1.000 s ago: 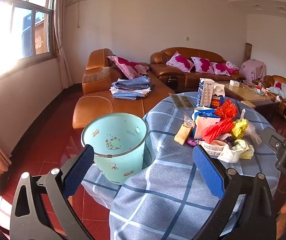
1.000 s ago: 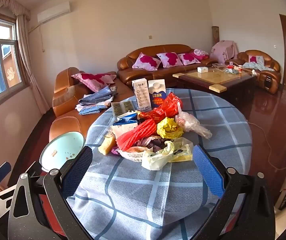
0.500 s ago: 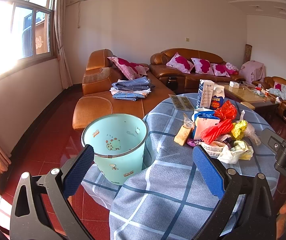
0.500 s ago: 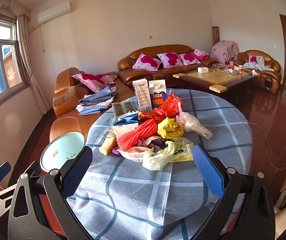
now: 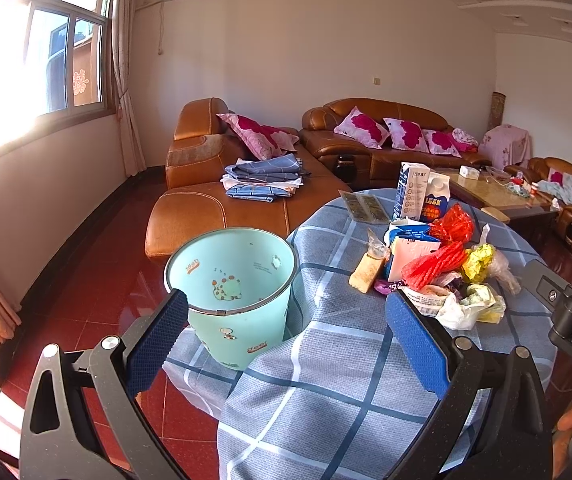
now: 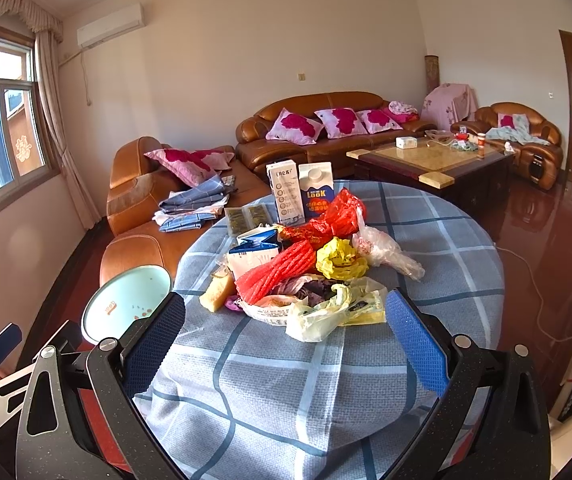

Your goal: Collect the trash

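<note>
A heap of trash (image 6: 310, 276) lies mid-table on the blue checked cloth (image 6: 269, 380): red netting (image 6: 275, 272), a crumpled yellow wrapper (image 6: 340, 260), pale plastic bags (image 6: 326, 314), a blue-and-white carton (image 6: 255, 254) and a sponge-like block (image 6: 217, 292). Two upright milk cartons (image 6: 300, 196) stand behind it. A mint-green bin (image 5: 231, 292) stands on the floor at the table's left edge, empty inside. My left gripper (image 5: 286, 344) is open, hovering between bin and table. My right gripper (image 6: 286, 344) is open just short of the heap, holding nothing.
Brown leather sofas (image 6: 314, 136) with pink cushions line the back, one holding folded blue cloth (image 5: 263, 180). A wooden coffee table (image 6: 434, 160) sits back right. Red tiled floor (image 5: 97, 280) surrounds the table. The right gripper's body (image 5: 570, 316) shows at the left view's right edge.
Both views have shifted only slightly; the grippers stay open and hold nothing. The trash and bin have not moved.
</note>
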The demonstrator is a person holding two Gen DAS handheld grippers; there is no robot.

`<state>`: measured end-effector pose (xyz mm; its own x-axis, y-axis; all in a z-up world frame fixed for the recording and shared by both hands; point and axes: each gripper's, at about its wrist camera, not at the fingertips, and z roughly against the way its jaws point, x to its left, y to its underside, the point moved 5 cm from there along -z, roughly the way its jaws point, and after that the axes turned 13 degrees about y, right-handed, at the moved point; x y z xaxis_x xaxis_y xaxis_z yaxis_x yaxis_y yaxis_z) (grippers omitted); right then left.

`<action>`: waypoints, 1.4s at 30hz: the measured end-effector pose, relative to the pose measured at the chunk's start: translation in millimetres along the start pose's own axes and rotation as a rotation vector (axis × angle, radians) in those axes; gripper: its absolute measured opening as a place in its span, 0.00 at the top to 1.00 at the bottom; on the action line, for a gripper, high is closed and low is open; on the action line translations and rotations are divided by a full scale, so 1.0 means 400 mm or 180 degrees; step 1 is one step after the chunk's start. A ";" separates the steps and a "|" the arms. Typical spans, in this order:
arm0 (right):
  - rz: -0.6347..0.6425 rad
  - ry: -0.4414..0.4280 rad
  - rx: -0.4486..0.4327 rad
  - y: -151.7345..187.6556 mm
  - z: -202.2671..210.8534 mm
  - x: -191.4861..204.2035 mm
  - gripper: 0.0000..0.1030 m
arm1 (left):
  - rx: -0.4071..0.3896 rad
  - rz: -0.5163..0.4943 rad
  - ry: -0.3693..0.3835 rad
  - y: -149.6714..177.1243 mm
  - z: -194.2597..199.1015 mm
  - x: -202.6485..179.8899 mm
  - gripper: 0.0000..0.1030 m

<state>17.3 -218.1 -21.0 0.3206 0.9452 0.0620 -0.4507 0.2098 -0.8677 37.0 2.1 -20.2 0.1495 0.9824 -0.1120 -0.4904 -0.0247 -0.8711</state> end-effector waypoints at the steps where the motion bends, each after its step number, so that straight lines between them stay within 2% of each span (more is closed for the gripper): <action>1: -0.0001 -0.0001 -0.0001 0.000 0.000 0.000 0.05 | 0.0000 -0.0001 -0.0001 0.000 0.000 0.000 0.06; 42: 0.0008 -0.0014 -0.0004 -0.001 0.008 0.009 0.05 | -0.0004 0.0020 -0.0005 0.000 0.000 0.008 0.06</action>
<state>15.9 -213.9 -19.0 0.3158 0.9468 0.0619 -0.4504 0.2070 -0.8685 37.4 5.2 -20.5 0.1451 0.9825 -0.1167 -0.4903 -0.0311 -0.8710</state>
